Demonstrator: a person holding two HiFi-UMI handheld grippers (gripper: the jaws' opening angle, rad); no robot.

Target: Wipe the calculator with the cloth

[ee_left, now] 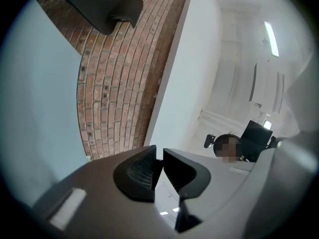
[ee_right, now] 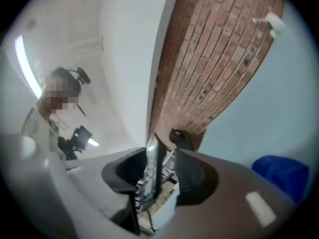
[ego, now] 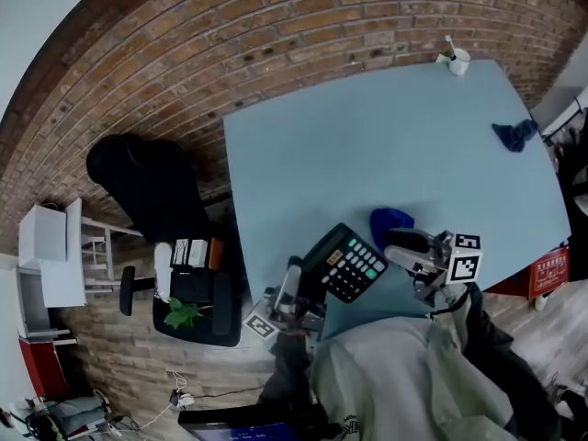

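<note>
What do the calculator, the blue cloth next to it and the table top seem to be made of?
Calculator: likely hard plastic, with a dark, dull body and pale and green keys.
Blue cloth: soft fabric, as it lies in a crumpled lump.
Table top: smooth, even pale blue, perhaps laminate. I cannot tell.

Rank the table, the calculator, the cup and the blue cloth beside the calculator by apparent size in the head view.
1. table
2. calculator
3. cloth, partly hidden
4. cup; it stands far from the camera, so its true size against the cloth is unsure.
</note>
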